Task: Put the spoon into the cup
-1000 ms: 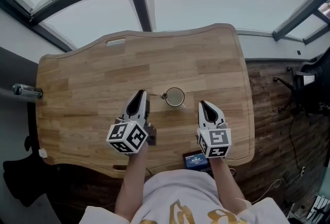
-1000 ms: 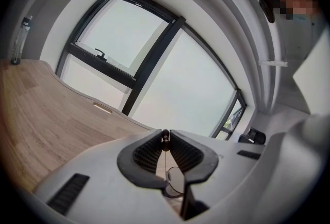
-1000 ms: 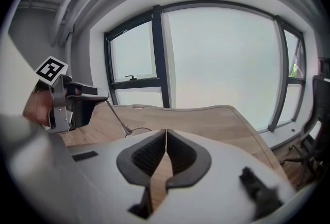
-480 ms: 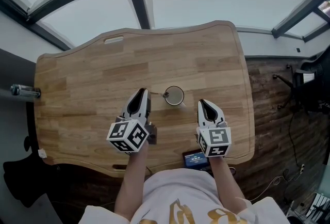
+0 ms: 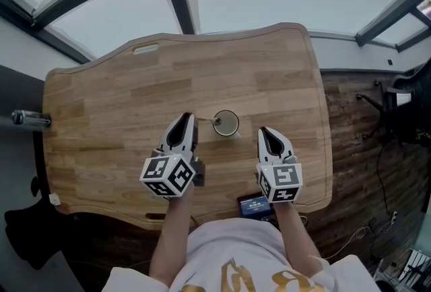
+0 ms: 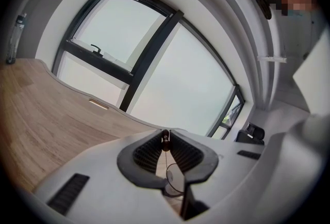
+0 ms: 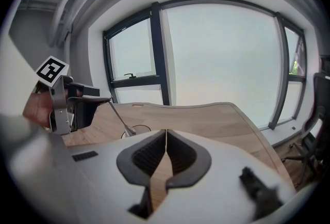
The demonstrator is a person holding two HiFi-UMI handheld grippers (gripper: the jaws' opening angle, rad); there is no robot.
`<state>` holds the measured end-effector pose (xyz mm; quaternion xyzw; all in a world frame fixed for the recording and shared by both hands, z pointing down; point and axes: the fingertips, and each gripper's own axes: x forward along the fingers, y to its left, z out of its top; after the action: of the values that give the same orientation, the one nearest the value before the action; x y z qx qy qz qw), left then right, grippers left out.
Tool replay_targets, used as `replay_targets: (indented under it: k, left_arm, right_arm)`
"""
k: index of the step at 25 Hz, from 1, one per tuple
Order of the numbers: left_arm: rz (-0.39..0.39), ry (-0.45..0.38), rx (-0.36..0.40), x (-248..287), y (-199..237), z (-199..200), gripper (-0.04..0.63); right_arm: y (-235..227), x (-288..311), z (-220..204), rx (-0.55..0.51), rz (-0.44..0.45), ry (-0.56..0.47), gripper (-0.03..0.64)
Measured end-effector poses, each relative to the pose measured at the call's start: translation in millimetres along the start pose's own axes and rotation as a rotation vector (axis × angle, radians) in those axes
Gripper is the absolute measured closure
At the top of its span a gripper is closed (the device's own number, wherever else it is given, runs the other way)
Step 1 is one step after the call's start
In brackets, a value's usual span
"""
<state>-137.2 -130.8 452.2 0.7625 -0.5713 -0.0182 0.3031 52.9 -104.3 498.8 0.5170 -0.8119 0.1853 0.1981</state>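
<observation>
Gripping the spoon by the very end of its handle, with the left gripper fingers closed tight on it. Slanting the spoon down from those fingers toward the cup, with the bowl end meeting the cup's left rim. Not managing to tell from any view whether the bowl is already inside the cup or only at the lip.

Noting the cup upright near the middle of the surface, somewhat closer to the near edge than to the far edge. Holding the right gripper just right of the cup and apart from it, with its fingers shut together on nothing.

Judging the task as well advanced but not complete: pick-up and carry done, spoon not yet released. Listing as outstanding: lowering the bowl fully inside the cup, opening the left fingers, leaving the handle leaning on the rim.
</observation>
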Motion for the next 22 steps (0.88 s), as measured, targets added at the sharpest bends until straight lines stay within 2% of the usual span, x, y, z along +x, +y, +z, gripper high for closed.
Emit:
replay_targets:
  k: [22]
  left_arm:
    - [0.005, 0.043, 0.006, 13, -1, -17, 0.540]
  right_arm:
    - [-11, 7, -8, 0.022, 0.005, 0.018, 0.584]
